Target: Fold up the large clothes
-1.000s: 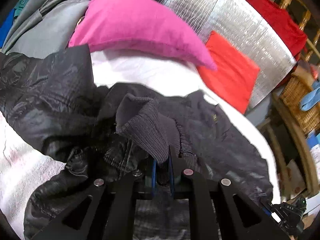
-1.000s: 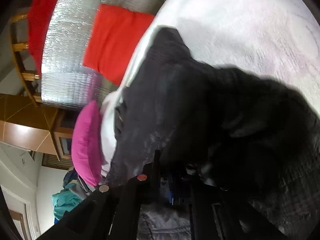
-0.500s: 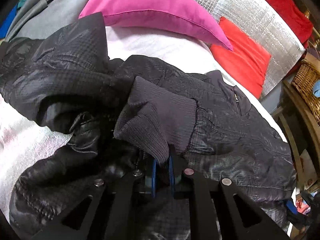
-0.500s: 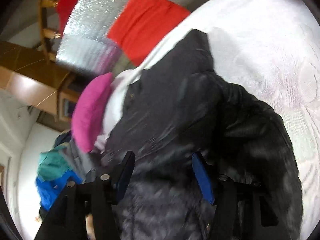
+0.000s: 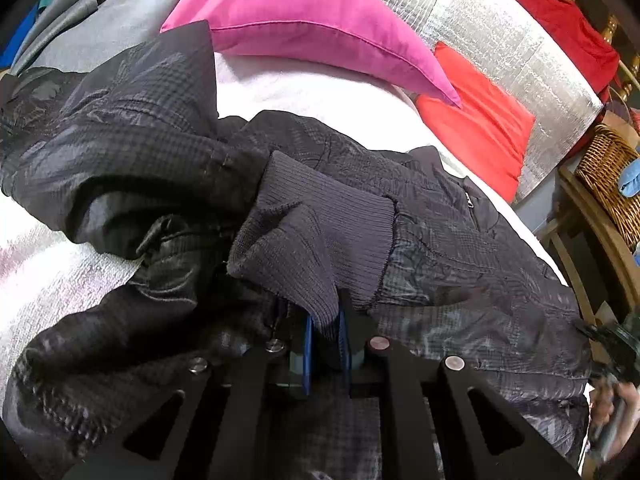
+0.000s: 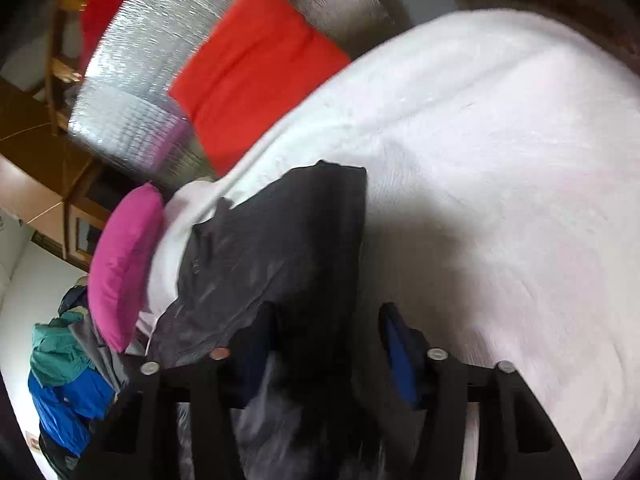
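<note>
Since a second ago my right gripper [image 6: 324, 344] has let go of the black jacket [image 5: 440, 240] and swung aside, jaws closing, dark fabric between them unpinched. Left gripper [image 5: 325, 334] stays clamped on the ribbed knit cuff [image 5: 320, 232]. Crinkly, shiny jacket sprawls across the white fleecy bed [image 6: 500, 160]; pink pillow [image 5: 304, 12] and red cushion [image 5: 480, 120] line its far edge.

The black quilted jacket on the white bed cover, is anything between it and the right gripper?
Nothing visible does. The right gripper is directly over the black quilted jacket, jaws closing with dark fabric between them. The left gripper already pinches its ribbed cuff.
</note>
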A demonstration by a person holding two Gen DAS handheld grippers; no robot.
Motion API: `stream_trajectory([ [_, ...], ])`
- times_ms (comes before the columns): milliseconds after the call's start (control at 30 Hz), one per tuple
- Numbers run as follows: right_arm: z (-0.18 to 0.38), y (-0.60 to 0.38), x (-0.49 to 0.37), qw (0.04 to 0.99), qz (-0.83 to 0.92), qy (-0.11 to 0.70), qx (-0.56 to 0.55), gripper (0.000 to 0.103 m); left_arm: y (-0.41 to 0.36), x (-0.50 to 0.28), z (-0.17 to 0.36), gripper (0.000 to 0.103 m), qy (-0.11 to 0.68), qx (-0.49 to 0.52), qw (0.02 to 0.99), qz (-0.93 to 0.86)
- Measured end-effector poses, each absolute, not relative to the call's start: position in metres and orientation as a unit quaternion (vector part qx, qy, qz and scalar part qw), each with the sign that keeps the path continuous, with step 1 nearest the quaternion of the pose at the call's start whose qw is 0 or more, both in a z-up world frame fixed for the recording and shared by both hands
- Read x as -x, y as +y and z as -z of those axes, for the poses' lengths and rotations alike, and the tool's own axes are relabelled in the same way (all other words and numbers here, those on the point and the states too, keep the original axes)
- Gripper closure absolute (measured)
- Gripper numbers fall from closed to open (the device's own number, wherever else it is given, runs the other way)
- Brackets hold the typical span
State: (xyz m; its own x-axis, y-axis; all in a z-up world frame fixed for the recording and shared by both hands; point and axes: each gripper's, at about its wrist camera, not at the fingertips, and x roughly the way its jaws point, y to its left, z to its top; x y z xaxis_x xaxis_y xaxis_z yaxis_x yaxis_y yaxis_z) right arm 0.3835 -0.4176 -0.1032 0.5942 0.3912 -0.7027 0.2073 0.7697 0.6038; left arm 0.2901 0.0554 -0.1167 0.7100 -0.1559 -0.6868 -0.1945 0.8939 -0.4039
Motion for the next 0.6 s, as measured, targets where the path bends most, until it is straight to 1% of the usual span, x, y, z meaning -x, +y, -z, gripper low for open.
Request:
stream_trajectory([
  [33, 0.107, -0.415, -0.394, 0.825, -0.068, 0.452, -0.332, 0.088, 0.056, -0.290, 0.117, 0.089, 0.380, 0.231, 0.896, -0.010],
  [100, 0.096, -0.399, -0.403, 0.846, -0.064, 0.454, -0.272, 0.093, 0.057, -0.289, 0.117, 0.089, 0.378, 0.233, 0.896, -0.006],
  [167, 0.082, -0.392, -0.404, 0.872, -0.060, 0.425, -0.235, 0.094, 0.056, -0.288, 0.118, 0.087, 0.377, 0.234, 0.896, 0.003],
  [200, 0.089, -0.393, -0.407, 0.869, -0.042, 0.436, -0.229, 0.093, 0.055, -0.288, 0.119, 0.087, 0.377, 0.233, 0.896, 0.006],
  [267, 0.106, -0.392, -0.414, 0.853, -0.026, 0.470, -0.226, 0.076, 0.054, -0.287, 0.118, 0.087, 0.377, 0.234, 0.896, 0.005],
  [300, 0.106, -0.394, -0.409, 0.854, -0.028, 0.464, -0.233, 0.073, 0.055, -0.287, 0.118, 0.087, 0.377, 0.235, 0.896, 0.006],
  [367, 0.095, -0.401, -0.388, 0.856, -0.032, 0.440, -0.270, 0.054, 0.054, -0.286, 0.118, 0.087, 0.377, 0.234, 0.896, 0.005],
  [400, 0.093, -0.404, -0.382, 0.856, -0.034, 0.434, -0.280, 0.036, 0.054, -0.286, 0.118, 0.087, 0.377, 0.234, 0.896, 0.005],
  [433, 0.087, -0.406, -0.370, 0.858, -0.029, 0.426, -0.284, 0.030, 0.054, -0.286, 0.118, 0.087, 0.377, 0.234, 0.896, 0.005],
  [600, 0.081, -0.390, -0.348, 0.854, -0.052, 0.457, -0.242, 0.030, 0.053, -0.287, 0.118, 0.087, 0.376, 0.234, 0.896, 0.004],
])
